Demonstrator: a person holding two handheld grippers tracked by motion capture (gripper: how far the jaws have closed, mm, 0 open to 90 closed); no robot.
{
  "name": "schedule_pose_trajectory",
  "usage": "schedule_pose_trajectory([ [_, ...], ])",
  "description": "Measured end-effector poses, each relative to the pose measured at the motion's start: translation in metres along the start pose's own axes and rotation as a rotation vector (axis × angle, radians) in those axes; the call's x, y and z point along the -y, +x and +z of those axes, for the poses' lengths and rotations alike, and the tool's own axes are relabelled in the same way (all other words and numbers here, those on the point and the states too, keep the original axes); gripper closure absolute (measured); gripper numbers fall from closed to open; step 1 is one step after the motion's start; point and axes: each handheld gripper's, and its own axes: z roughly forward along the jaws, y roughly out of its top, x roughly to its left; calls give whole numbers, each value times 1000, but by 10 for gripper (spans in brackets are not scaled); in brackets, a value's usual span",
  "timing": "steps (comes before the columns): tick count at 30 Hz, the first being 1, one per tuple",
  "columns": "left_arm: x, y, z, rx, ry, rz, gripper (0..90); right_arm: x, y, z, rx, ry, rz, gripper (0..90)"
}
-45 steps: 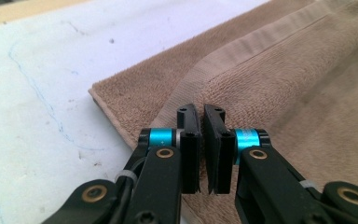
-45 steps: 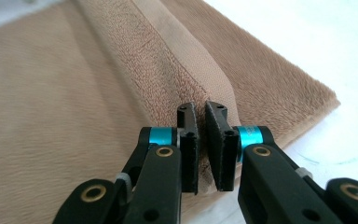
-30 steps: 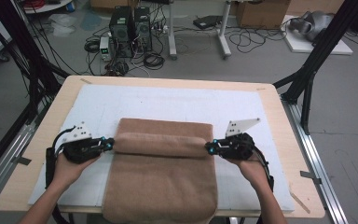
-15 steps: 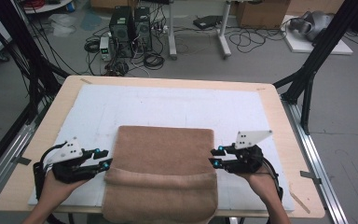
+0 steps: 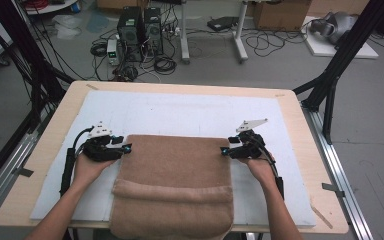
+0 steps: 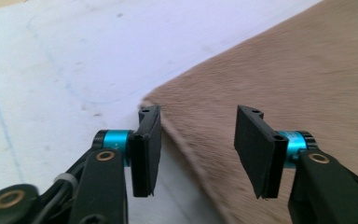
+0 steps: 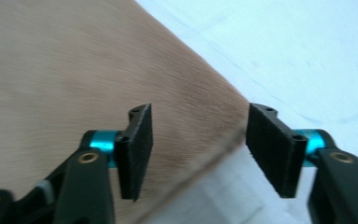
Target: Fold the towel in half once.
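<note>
A brown towel point(image 5: 175, 180) lies on the white mat point(image 5: 180, 112), its near part folded over into a thick band by the table's front edge. My left gripper point(image 5: 125, 148) sits at the towel's far left corner, open, its jaws straddling the towel's edge point(image 6: 186, 135) in the left gripper view point(image 6: 196, 149). At the far right corner my right gripper point(image 5: 225, 151) is open too, with the towel's edge point(image 7: 200, 140) lying between its spread jaws point(image 7: 198, 149). Neither pair of jaws presses on the cloth.
The white mat covers most of a wooden table point(image 5: 300, 130). Black frame posts point(image 5: 330, 85) stand at the table's right and left. Computers and cables point(image 5: 140, 35) lie on the floor beyond the far edge.
Both grippers pulled toward the near edge with the towel's fold, let go, then moved forward again to the towel's far corners. Both now stand open.
</note>
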Motion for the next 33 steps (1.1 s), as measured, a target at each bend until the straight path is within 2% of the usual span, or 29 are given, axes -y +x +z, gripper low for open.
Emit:
schedule_pose_trajectory([
  [2,-2,3,9,-5,23,-11,484,2,-5,6,18,2,14,358],
  [6,3,9,24,-5,91,-28,458,5,-9,13,0,15,39,355],
  [8,5,11,26,2,86,-51,459,5,-9,15,-9,13,42,374],
  [10,5,11,26,21,82,-53,532,5,-10,16,-27,10,33,484],
  [12,4,10,27,32,80,-47,629,3,-11,17,-89,8,43,693],
  [13,4,9,28,58,77,-54,717,3,-11,19,-135,8,56,756],
  [15,1,8,29,46,75,-56,819,0,-13,20,-151,13,53,805],
  [17,-6,10,28,16,66,-39,839,-5,-14,18,-127,22,46,815],
  [20,-22,13,21,-13,-7,-52,845,-19,-16,9,-80,-17,27,820],
  [23,-44,15,15,-53,-27,-6,846,-40,-21,-1,-46,-49,6,820],
  [25,-62,19,9,-78,-80,-18,846,-56,-24,-10,-27,-79,1,820],
  [27,-82,25,2,-94,-108,-16,846,-72,-26,-20,-8,-107,-13,820],
  [31,-128,31,-14,-118,-175,15,846,-106,-35,-44,24,-166,-44,821],
  [33,-142,32,-16,-120,-192,33,838,-121,-40,-53,45,-172,-49,819],
])
